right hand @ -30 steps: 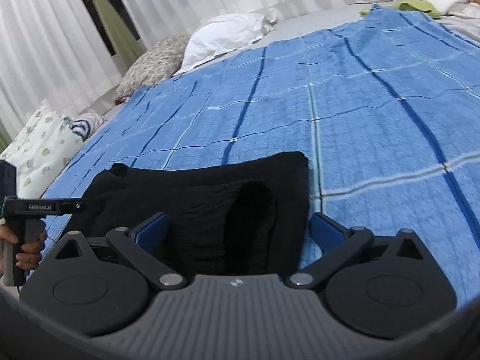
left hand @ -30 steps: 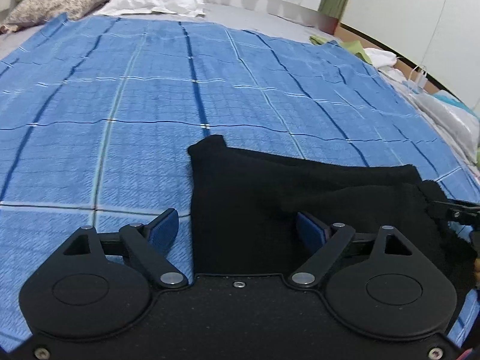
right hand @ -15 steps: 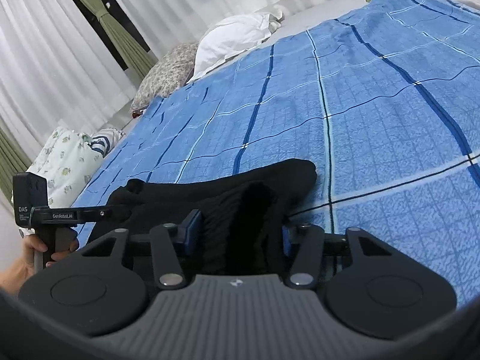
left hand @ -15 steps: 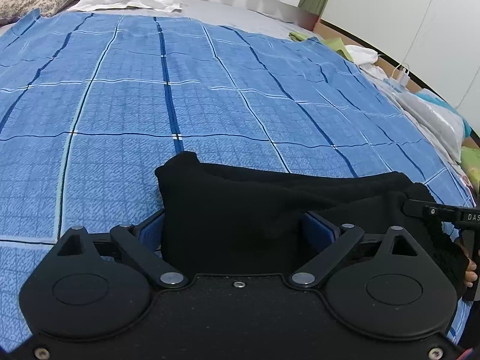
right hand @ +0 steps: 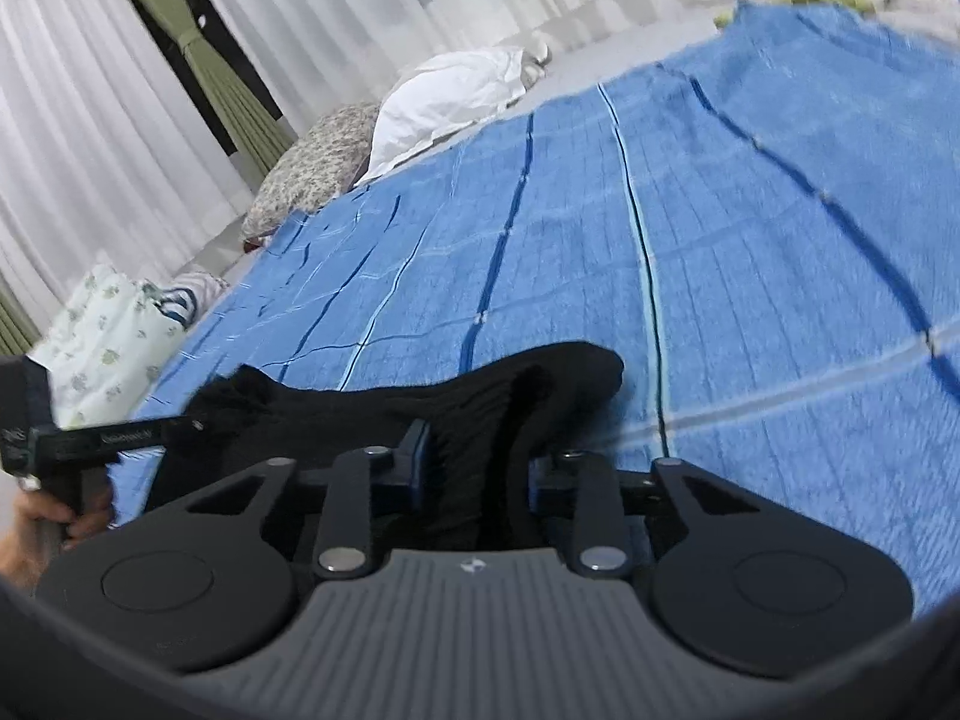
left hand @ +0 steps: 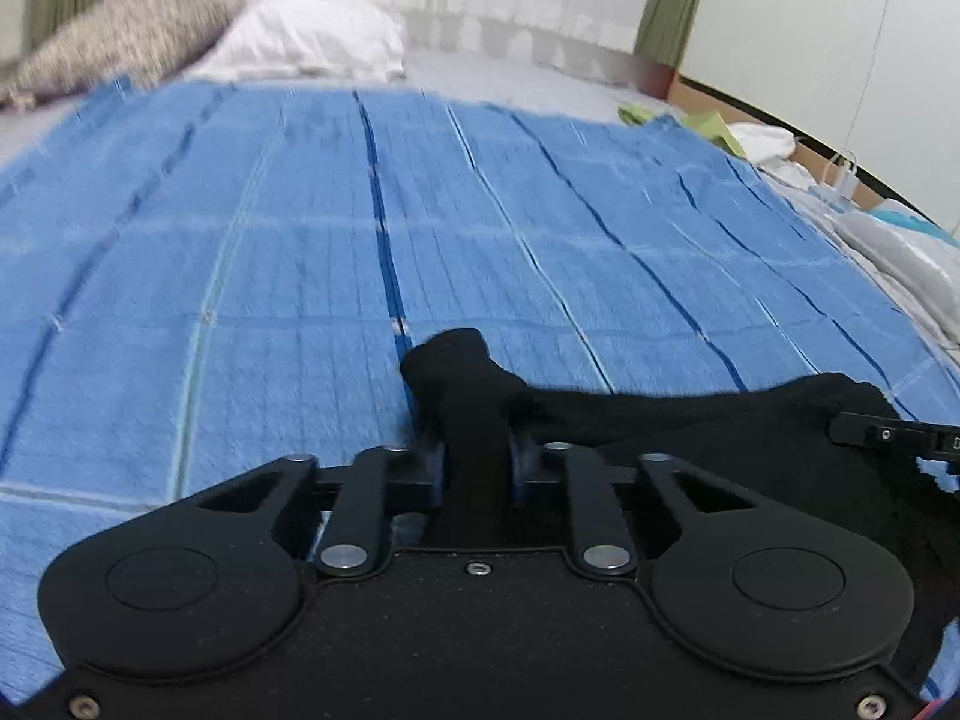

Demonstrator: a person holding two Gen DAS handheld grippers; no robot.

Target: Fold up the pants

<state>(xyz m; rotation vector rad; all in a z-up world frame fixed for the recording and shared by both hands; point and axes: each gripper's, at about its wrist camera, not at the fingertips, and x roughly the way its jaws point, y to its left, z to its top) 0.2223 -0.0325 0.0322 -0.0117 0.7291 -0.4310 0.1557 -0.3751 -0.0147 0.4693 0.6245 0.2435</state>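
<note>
The black pants [left hand: 690,420] lie bunched on the blue checked blanket [left hand: 300,276] near its front edge. My left gripper [left hand: 477,462] has its jaws closing on the left corner of the black pants, which stands up between the pads in a pinched fold. In the right wrist view my right gripper [right hand: 480,468] has its jaws closing on the right end of the pants [right hand: 528,396], a thick ridge of cloth squeezed between its pads. Each gripper shows at the edge of the other's view, the right one [left hand: 888,429] and the left one [right hand: 102,441], the latter held by a hand [right hand: 36,528].
A white pillow [left hand: 312,36] and a patterned pillow [left hand: 120,36] lie at the bed's head below white curtains. Loose clothes and bags [left hand: 888,240] pile along the right side. A flowered bundle [right hand: 102,342] sits at the left edge. The blanket stretches flat beyond the pants.
Both grippers went from wide open around the pants to closed on the cloth. The pinched ends have risen a little, and the pants have bunched narrower.
</note>
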